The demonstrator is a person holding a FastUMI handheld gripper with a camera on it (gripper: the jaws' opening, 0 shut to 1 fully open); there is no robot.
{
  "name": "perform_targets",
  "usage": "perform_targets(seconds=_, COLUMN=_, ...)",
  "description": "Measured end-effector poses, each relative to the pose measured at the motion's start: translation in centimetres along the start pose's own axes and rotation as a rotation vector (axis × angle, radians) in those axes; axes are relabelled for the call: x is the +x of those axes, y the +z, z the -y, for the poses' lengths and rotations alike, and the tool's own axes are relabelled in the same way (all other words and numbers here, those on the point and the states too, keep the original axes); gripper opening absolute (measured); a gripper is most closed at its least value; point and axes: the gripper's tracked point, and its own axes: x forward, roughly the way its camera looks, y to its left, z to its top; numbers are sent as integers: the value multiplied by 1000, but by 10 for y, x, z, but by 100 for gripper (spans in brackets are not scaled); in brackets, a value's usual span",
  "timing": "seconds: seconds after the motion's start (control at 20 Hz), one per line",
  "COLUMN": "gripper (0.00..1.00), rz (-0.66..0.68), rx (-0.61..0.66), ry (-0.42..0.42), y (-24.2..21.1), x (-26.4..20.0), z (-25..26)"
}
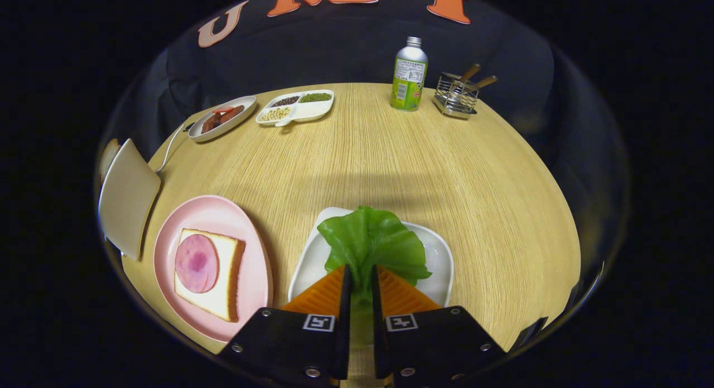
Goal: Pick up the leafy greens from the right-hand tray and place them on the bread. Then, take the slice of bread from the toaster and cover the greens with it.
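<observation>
Green leaf (372, 242) pinched by its stem between both fingers of the gripper (360, 281), jaws closed to a narrow gap on it, spread over the white tray (440, 254) just ahead. Left of the fingers, a pink plate (212, 209) with a slice of bread (223, 276) topped by round ham (196, 263). Further left, a cream toaster (127, 197). Beyond on the wooden table (390, 165): a sausage dish (222, 118), a divided dish (295, 106), a can (409, 74), a wire holder (457, 95).
</observation>
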Motion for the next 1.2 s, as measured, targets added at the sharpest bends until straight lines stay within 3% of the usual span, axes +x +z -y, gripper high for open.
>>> perform_targets(seconds=0.1, gripper=7, rz=-8, rx=59, ry=41, y=1, x=0, z=-1)
perform_targets(seconds=0.2, gripper=3, rz=-16, rx=121, ry=95, y=2, x=-4, z=-5)
perform_targets(seconds=0.7, gripper=2, rz=91, rx=170, ry=263, y=35, x=-45, z=-32)
perform_targets(seconds=1.2, gripper=2, rz=155, rx=44, ry=405, y=47, x=-84, z=-102)
